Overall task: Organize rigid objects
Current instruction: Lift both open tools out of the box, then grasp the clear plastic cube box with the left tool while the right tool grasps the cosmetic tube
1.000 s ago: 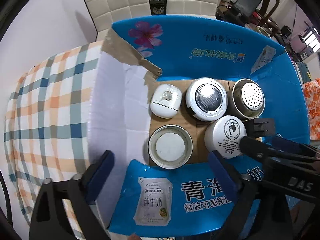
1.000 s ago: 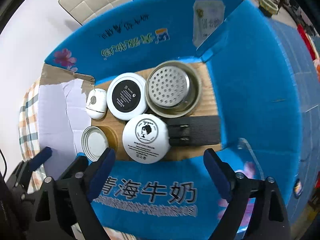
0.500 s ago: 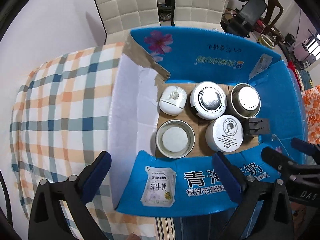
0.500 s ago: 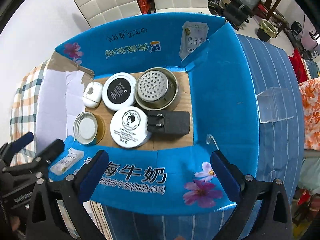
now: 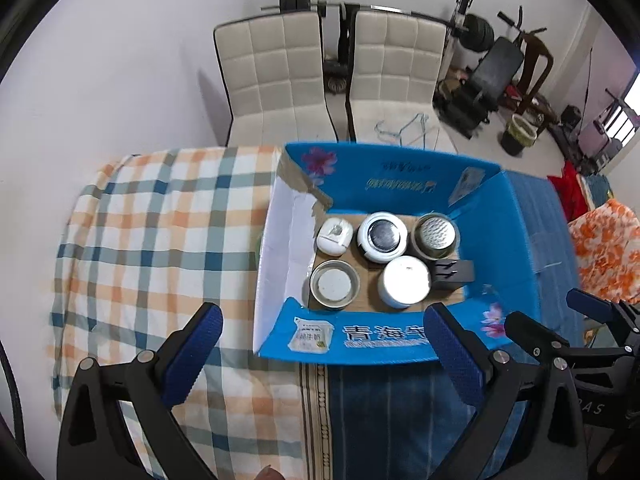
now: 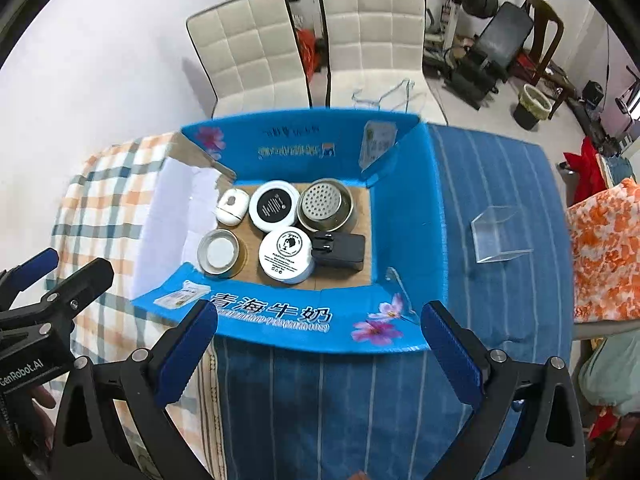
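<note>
Both grippers, left gripper and right gripper, hover spread wide with nothing between their blue fingers, above the near flap of a blue milk carton box. Inside sit a white cream jar, black plug adapter, perforated metal cup, black-topped white jar, small white case and open tin. A clear acrylic stand rests well right of the box on blue striped cloth.
</note>
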A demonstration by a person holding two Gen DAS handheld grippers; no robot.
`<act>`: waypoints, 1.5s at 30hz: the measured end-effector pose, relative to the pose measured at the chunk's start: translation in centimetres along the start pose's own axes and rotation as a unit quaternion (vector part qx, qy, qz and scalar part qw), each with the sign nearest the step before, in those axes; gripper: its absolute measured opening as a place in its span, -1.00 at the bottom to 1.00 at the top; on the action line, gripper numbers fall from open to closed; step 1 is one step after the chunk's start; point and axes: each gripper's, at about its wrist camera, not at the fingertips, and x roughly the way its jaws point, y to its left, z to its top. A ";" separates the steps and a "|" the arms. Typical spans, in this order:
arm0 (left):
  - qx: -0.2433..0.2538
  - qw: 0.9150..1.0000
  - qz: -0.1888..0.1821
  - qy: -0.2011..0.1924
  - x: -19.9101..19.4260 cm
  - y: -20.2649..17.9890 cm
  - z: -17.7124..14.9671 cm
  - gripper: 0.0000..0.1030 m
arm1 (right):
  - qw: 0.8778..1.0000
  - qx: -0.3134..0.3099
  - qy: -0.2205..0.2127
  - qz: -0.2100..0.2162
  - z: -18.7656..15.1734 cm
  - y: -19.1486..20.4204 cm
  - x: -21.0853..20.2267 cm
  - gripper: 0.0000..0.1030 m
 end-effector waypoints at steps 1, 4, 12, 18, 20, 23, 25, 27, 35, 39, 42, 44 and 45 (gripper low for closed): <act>0.000 1.000 -0.001 -0.006 -0.8 -0.2 -0.1 1.00 | 1.000 0.000 -0.003 0.003 -0.1 -0.1 -0.9 1.00; 0.005 1.000 0.001 -0.024 -3.3 -0.9 -0.5 1.00 | 1.000 -0.001 -0.017 0.013 -0.8 -0.8 -3.3 1.00; 0.014 0.999 -0.007 -0.051 -7.2 -3.7 -1.1 1.00 | 0.999 0.013 -0.037 0.029 -2.1 -4.1 -7.9 1.00; 0.037 0.998 -0.019 -0.043 -6.5 -8.5 -1.4 1.00 | 0.998 0.055 -0.015 -0.020 -3.2 -11.5 -7.6 1.00; 0.045 0.998 -0.022 -0.031 -5.1 -10.5 -1.7 1.00 | 0.997 0.067 0.005 -0.045 -3.8 -14.5 -6.2 1.00; 0.056 0.998 -0.021 -0.017 -2.5 -13.9 -2.5 1.00 | 0.991 0.088 0.058 -0.084 -5.8 -20.5 -2.2 1.00; 0.069 0.997 -0.017 -0.001 -0.2 -16.6 -3.3 1.00 | 0.987 0.090 0.091 -0.096 -7.1 -23.2 0.4 1.00; 0.082 0.996 -0.018 0.026 2.4 -19.3 -4.3 1.00 | 0.982 0.092 0.131 -0.102 -8.9 -26.1 3.8 1.00; 0.138 0.987 -0.008 0.084 8.0 -26.7 -7.4 1.00 | 0.961 0.069 0.235 -0.130 -14.7 -30.6 13.7 0.40; 0.148 0.984 -0.002 0.093 8.6 -28.6 -7.7 1.00 | 0.968 0.096 0.212 -0.089 -15.6 -31.3 13.4 -0.20; 0.146 0.985 0.000 0.096 8.9 -29.4 -7.4 1.00 | 0.969 0.087 0.206 -0.101 -15.6 -30.9 13.3 -0.47; 0.144 0.985 0.000 0.098 9.2 -29.8 -6.9 1.00 | 0.970 0.099 0.200 -0.093 -15.3 -30.8 13.0 -0.48; 0.143 0.985 -0.001 0.098 9.1 -30.1 -6.6 1.00 | 0.972 0.109 0.192 -0.086 -14.9 -31.3 12.5 -0.48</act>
